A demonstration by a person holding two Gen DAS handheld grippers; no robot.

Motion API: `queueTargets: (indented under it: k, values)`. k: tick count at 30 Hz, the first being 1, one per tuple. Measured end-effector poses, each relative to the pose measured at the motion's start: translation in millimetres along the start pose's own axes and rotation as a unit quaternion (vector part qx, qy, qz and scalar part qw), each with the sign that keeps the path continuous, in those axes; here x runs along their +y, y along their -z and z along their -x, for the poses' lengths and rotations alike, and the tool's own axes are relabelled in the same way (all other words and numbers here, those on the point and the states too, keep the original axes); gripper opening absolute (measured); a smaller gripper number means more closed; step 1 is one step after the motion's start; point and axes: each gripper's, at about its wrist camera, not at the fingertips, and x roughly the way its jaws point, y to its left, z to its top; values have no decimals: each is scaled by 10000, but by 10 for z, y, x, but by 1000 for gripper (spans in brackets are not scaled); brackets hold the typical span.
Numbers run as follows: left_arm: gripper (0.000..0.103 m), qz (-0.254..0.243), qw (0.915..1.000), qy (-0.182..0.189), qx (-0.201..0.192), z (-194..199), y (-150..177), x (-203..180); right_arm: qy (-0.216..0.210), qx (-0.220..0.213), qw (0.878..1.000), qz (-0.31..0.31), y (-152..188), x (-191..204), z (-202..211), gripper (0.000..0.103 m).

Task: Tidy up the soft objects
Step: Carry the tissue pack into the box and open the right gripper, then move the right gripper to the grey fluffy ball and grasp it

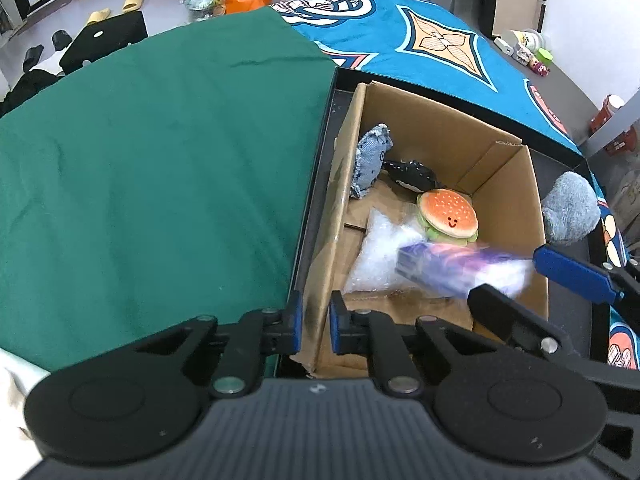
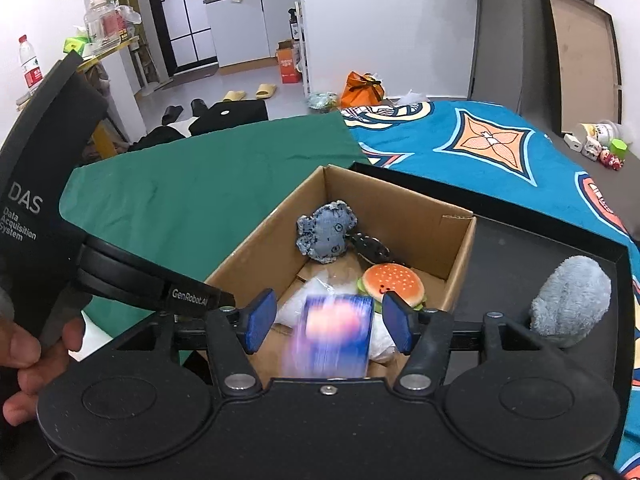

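Note:
A cardboard box (image 1: 504, 184) (image 2: 460, 256) holds a denim plush (image 1: 370, 160) (image 2: 326, 236), a black spotted plush (image 1: 412, 174) (image 2: 372, 248), a burger plush (image 1: 448, 216) (image 2: 394, 284) and a clear plastic bag (image 1: 380, 256). My left gripper (image 1: 314, 322) is shut on the box's left wall. My right gripper (image 2: 328, 320) (image 1: 520, 280) is open above the box; a blurred blue-purple packet (image 2: 334, 334) (image 1: 456, 266) sits between its fingers, in motion, untouched by the pads. A grey fluffy plush (image 1: 570, 210) (image 2: 570, 300) lies right of the box.
The box stands in a black tray (image 1: 320, 152) (image 2: 520, 248) on a table with a green cloth (image 1: 160, 152) (image 2: 200, 200) and a blue patterned cloth (image 1: 432, 48) (image 2: 480, 144). Small toys (image 2: 600, 148) sit at the far right edge.

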Motion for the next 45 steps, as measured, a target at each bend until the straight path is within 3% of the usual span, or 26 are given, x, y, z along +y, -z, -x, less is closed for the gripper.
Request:
queueTargets:
  k: [12, 14, 19, 25, 31, 36, 45]
  values:
    - [17, -156, 9994, -274, -127, 70, -1, -143, 269, -177, 9994, -84, 35, -198, 207, 59]
    - [22, -225, 9990, -364, -132, 77, 1, -181, 321, -205, 9992, -119, 40, -280, 243, 59]
    - [53, -264, 9982, -471, -268, 134, -8, -248, 486, -236, 9984, -188, 74, -474, 293, 58]
    - [69, -398, 9966, -610, -377, 163, -21, -366, 595, -274, 9975, -268, 93, -676, 316, 60]
    - [77, -460, 9950, -744, -476, 197, -20, -438, 706, -332, 9963, -363, 124, -885, 325, 65]
    - [79, -534, 9936, -866, -488, 211, -17, -503, 834, -377, 9944, -528, 160, -1063, 278, 80]
    - [79, -645, 9908, -1135, -363, 157, -42, -597, 934, -378, 9908, -907, 242, -1432, 93, 83]
